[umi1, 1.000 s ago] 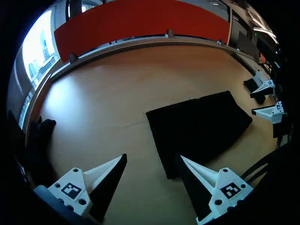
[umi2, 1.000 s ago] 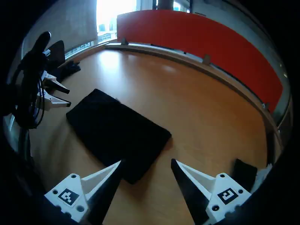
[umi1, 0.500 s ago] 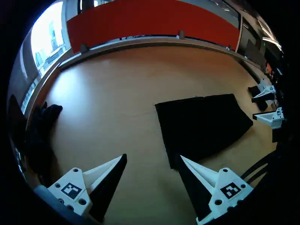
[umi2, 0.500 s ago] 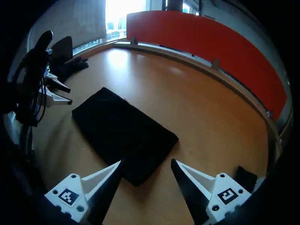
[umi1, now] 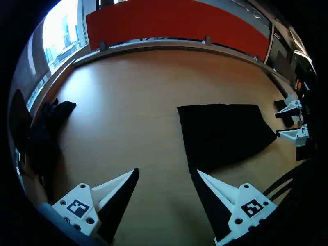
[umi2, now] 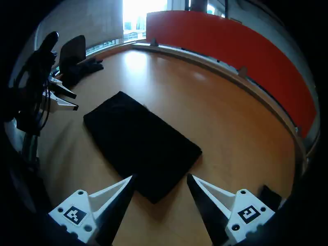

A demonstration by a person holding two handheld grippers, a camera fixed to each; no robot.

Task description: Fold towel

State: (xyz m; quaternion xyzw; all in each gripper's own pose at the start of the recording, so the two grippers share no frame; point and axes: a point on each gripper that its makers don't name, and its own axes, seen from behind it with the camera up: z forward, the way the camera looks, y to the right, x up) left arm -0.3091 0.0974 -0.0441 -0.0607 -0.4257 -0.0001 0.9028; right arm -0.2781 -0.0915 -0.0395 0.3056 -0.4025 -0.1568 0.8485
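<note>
Wooden table (umi1: 123, 106), red divider (umi1: 172, 20) along its far edge. Black towel (umi1: 221, 131) lies flat on the table as a folded rectangle, between the two grippers. Dark cloth bundle (umi1: 53, 119) at the table's left edge. Left gripper (umi1: 164, 170): jaws wide apart, empty, just short of the towel's near corner. Right gripper (umi2: 160, 176): jaws wide, holding nothing, over the towel's near corner.

1 towel (umi1: 223, 133), 2 tools (umi1: 165, 171) (umi2: 160, 176).
</note>
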